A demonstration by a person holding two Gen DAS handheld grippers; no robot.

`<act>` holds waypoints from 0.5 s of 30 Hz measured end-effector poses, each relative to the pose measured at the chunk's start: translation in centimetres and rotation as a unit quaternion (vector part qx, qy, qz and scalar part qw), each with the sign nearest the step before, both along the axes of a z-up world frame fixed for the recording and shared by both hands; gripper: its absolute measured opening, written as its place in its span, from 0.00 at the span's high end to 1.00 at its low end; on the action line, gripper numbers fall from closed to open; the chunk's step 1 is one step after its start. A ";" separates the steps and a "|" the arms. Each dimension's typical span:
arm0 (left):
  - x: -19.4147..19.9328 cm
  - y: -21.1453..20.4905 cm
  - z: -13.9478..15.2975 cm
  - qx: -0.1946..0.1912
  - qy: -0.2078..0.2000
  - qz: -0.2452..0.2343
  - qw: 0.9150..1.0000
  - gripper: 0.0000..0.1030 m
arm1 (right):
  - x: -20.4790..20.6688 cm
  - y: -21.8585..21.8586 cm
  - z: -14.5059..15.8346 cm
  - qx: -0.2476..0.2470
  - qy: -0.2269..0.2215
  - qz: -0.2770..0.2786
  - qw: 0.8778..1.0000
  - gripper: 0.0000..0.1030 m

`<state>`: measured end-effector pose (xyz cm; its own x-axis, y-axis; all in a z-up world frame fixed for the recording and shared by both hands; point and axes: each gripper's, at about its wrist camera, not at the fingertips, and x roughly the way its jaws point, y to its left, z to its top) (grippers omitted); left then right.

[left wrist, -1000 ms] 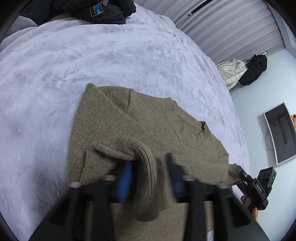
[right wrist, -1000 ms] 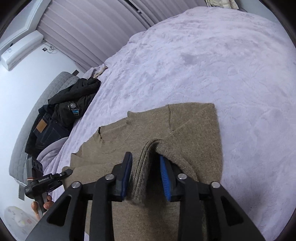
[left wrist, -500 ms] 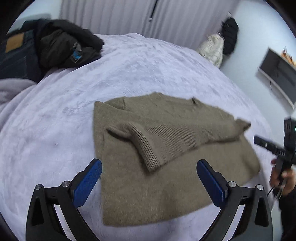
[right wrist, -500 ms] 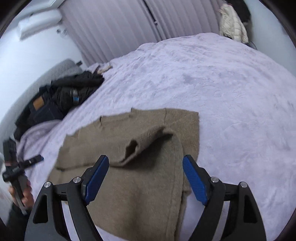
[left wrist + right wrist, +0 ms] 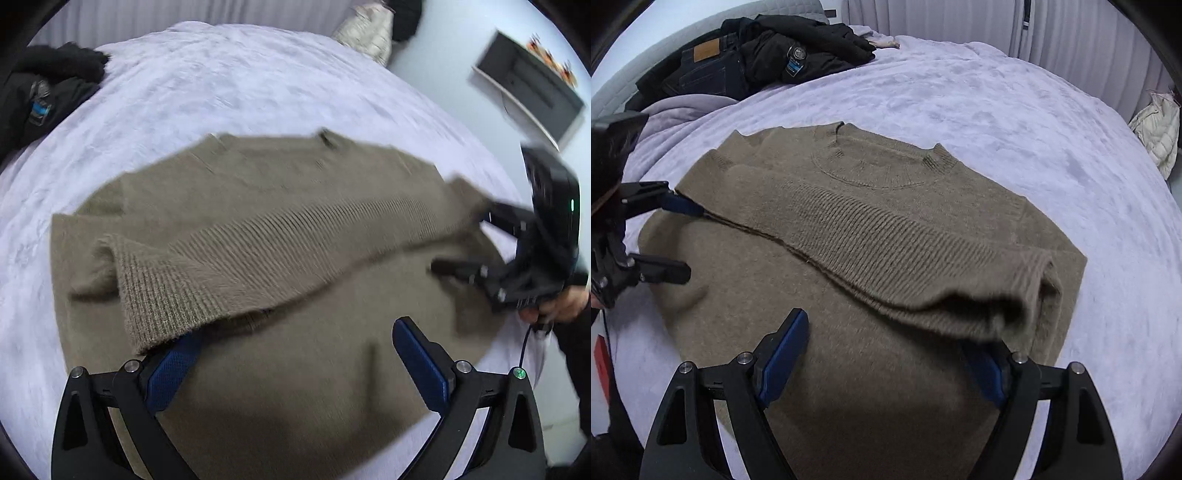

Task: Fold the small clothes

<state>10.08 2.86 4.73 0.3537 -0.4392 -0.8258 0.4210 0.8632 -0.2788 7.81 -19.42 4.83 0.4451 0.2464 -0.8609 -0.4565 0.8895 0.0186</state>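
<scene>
The olive-brown knitted sweater (image 5: 871, 236) is laid flat on the pale lilac plush bedspread (image 5: 1015, 110), neckline at the far side, both ribbed sleeves folded across the chest. Its long axis is seen running away from both tools, hem nearest. The left gripper (image 5: 295, 365) and the right gripper (image 5: 886, 358) are held wide apart, nothing clamped, over the lower body, one toward each side edge. The hem is judged equally reachable by both.
</scene>
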 end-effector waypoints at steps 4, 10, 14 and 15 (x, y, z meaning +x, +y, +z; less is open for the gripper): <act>3.6 3.1 1.4 -0.059 -0.017 0.092 0.994 0.01 | 2.7 -0.3 0.6 0.009 -0.028 -0.037 0.999 0.18; 5.1 5.6 1.7 -0.092 0.000 0.153 0.984 0.01 | 6.6 -3.8 1.2 0.067 -0.028 -0.190 0.979 0.17; 2.0 6.5 3.5 -0.084 -0.051 0.144 0.985 0.01 | 4.5 -3.8 1.6 0.079 -0.034 -0.207 0.975 0.17; 1.4 6.8 4.0 -0.089 -0.059 0.141 0.984 0.01 | 4.0 -3.3 1.7 0.071 -0.039 -0.199 0.977 0.17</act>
